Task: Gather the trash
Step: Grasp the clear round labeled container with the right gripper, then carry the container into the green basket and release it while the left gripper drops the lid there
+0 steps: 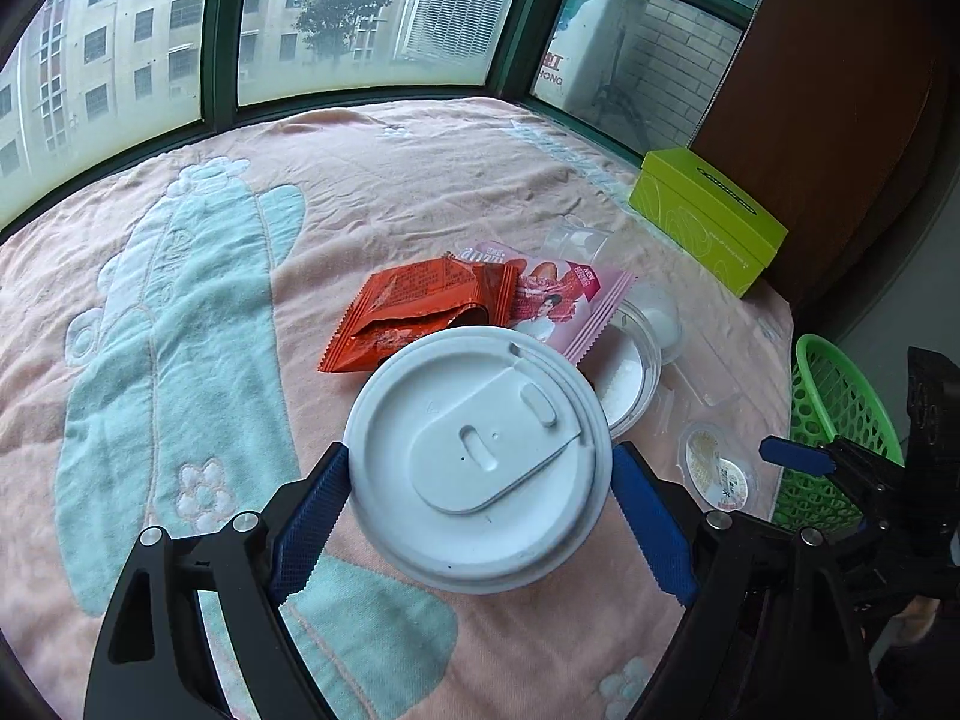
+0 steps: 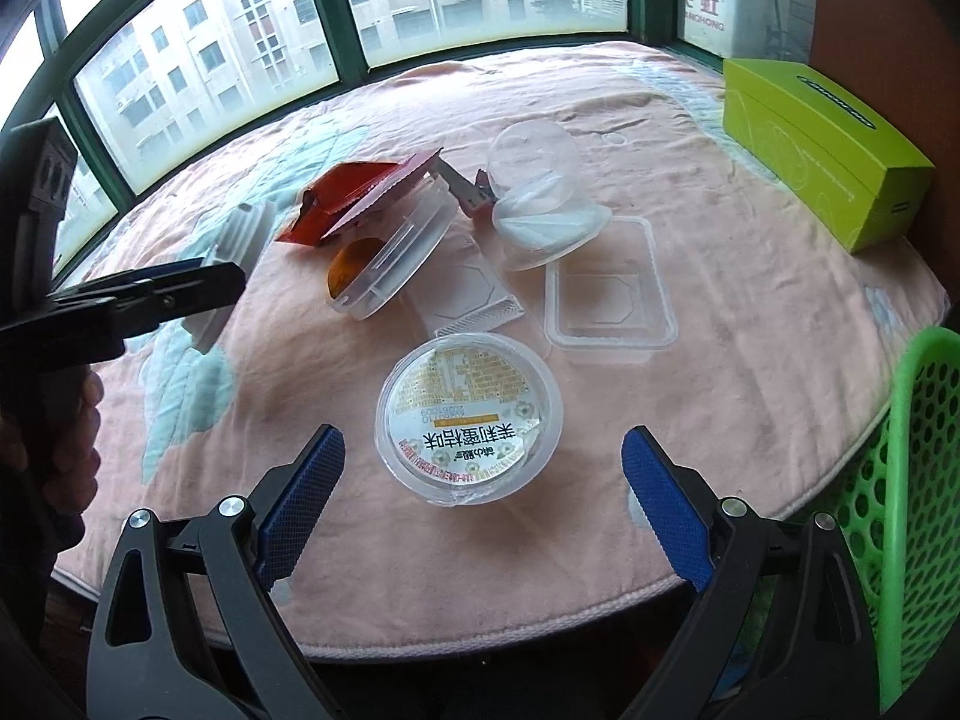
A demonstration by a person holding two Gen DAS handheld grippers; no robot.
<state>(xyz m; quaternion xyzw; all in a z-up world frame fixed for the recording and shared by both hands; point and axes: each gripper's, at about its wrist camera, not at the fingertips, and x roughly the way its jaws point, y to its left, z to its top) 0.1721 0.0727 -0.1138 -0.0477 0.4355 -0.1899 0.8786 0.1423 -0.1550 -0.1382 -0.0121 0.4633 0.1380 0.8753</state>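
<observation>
Left tongs [image 1: 477, 483] pinching the white lidded cup [image 1: 477, 462] — blue pads on either side of the rim, cup held above the blanket, lid facing my camera. Right tongs [image 2: 483, 471] spread wide, nothing between them; the round jelly cup with the printed foil lid [image 2: 471, 420] sits dead ahead between the open fingers, just short of the pads, near the table's right front edge. It's round, so no long axis to line up on — straight push forward and close should do it, my guess. Right hand is clearly the nearer one for that cup; left is busy. Green mesh basket [image 2: 900, 480] hangs off the right edge of the table, just beside the right tongs, so I'd say the drop is a short swing right for either hand. Past the jelly cup: a clear rectangular tray [image 2: 609, 294], a flat clear lid [image 2: 474, 294] beside it, then a clear round tub on its side [image 2: 396, 258] with something orange in it, a clear dome cup [image 2: 534, 180], and the orange-red wrapper [image 1: 414, 312] with a pink wrapper [image 1: 564, 306] under it, mid-table. Green tissue box [image 2: 822, 144] at the far right edge. Surface is a pink blanket [image 1: 420, 180] with teal patterns; green-framed windows [image 1: 216, 30] behind, buildings outside.
</observation>
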